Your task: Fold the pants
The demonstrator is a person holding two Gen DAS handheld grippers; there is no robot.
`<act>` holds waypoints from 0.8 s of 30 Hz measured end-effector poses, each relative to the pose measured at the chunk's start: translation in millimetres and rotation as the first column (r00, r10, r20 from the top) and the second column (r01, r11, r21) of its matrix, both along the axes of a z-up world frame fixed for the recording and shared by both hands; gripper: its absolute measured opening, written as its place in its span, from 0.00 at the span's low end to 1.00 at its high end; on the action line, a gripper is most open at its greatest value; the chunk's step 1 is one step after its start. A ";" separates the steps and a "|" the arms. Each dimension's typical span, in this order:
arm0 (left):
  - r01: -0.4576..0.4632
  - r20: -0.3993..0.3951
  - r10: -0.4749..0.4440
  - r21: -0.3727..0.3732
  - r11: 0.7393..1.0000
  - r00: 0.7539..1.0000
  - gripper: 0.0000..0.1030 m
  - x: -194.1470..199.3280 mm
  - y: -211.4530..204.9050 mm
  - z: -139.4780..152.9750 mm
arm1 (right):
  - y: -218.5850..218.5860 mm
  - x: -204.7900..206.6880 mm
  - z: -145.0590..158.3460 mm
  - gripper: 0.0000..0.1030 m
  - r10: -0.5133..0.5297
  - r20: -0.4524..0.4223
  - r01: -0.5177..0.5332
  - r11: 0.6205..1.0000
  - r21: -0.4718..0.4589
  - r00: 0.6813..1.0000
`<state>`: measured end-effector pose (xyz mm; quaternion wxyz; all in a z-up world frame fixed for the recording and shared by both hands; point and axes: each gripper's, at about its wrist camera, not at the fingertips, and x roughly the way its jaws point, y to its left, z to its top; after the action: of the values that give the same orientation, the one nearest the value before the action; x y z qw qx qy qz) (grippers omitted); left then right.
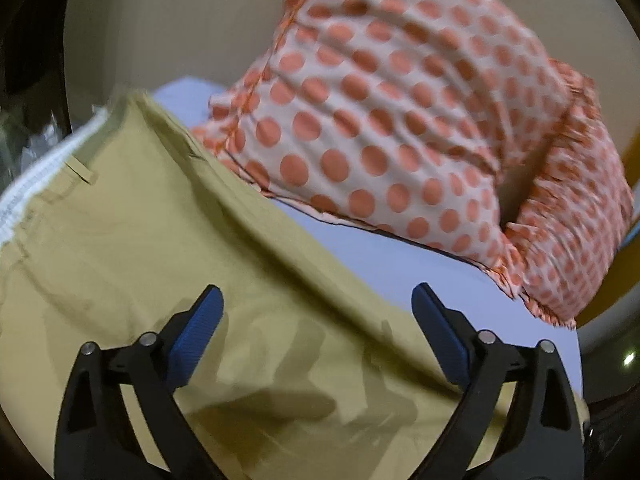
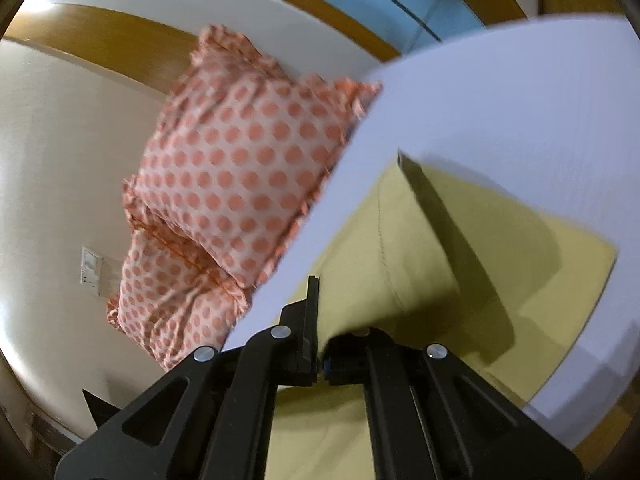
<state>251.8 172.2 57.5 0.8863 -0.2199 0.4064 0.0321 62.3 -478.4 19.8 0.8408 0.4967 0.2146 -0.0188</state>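
Your right gripper pinches a raised fold of the pants; your left gripper hovers spread above them. Mid-fold, probably: next, carry the fold across the bed.

Left tool: jaws spread wide, blue pads clear of the cloth, nothing held. Beneath it lie khaki pants, creased, white-lined waistband and belt loop at left. Polka-dot pillow stands behind on the pale bed sheet.
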 end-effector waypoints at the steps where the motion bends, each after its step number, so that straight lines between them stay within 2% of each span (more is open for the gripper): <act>1: -0.007 -0.015 0.007 -0.006 1.000 1.000 0.89 6.8 0.6 -3.1 | -1.4 -0.6 3.6 0.01 0.001 0.013 -0.001 1.000 -0.007 1.000; 3: -0.022 -0.057 0.022 -0.003 1.000 0.998 0.86 25.0 2.5 -11.6 | -3.5 -0.9 6.0 0.01 0.002 0.026 -0.001 1.000 -0.005 1.000; 4: -0.045 -0.091 0.045 0.005 0.999 0.995 0.79 33.2 6.0 -18.1 | -3.9 -0.1 7.0 0.01 0.005 0.032 -0.005 1.000 -0.006 0.999; 5: -0.070 -0.117 0.069 0.002 0.998 0.991 0.67 37.6 9.7 -23.8 | -3.8 0.2 6.9 0.01 0.006 0.033 -0.006 1.000 -0.009 0.999; 6: -0.084 -0.132 0.078 -0.036 0.996 0.988 0.56 41.3 15.7 -31.9 | -3.9 1.1 6.9 0.01 0.009 0.037 -0.009 1.000 -0.012 0.999; 7: -0.083 -0.135 0.074 -0.069 0.994 0.988 0.28 42.9 20.0 -36.5 | -3.2 1.8 7.5 0.01 0.009 0.037 -0.009 1.000 -0.012 0.999; 8: -0.089 -0.140 0.075 -0.092 0.992 0.987 0.07 42.0 24.2 -40.0 | -3.5 3.3 7.6 0.01 0.010 0.038 -0.010 1.000 -0.010 0.999; 10: -0.100 -0.106 0.088 -0.122 0.987 0.990 0.07 21.1 30.8 -35.4 | -3.3 3.2 9.0 0.01 0.007 0.046 -0.007 1.000 -0.001 0.999; 12: -0.091 -0.044 0.087 -0.100 0.991 0.995 0.07 -7.4 31.0 -20.2 | -5.7 -1.0 12.8 0.01 0.002 0.062 -0.002 1.000 -0.001 0.998; 15: -0.074 0.080 0.080 -0.070 0.995 0.994 0.09 -86.3 31.6 8.8 | -13.3 -16.4 21.5 0.01 -0.018 0.094 0.020 1.000 -0.010 0.995; 17: -0.076 0.131 0.081 -0.050 0.996 0.988 0.16 -145.7 31.3 16.7 | -18.9 -27.8 23.9 0.01 -0.034 0.099 0.036 0.999 -0.022 0.995; 20: -0.112 0.132 0.114 -0.029 0.993 0.985 0.21 -220.2 32.8 -1.9 | -25.1 -41.4 16.5 0.01 -0.060 0.065 0.063 0.997 -0.043 0.996; 24: -0.167 0.071 0.172 -0.066 0.984 0.983 0.15 -268.7 48.3 -36.5 | -28.4 -45.3 -3.5 0.01 -0.059 -0.007 0.058 0.997 -0.047 0.998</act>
<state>-16.9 220.5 20.9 0.8883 -0.2810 0.3527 0.0869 17.0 -506.8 16.2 0.8503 0.4829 0.2031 -0.0505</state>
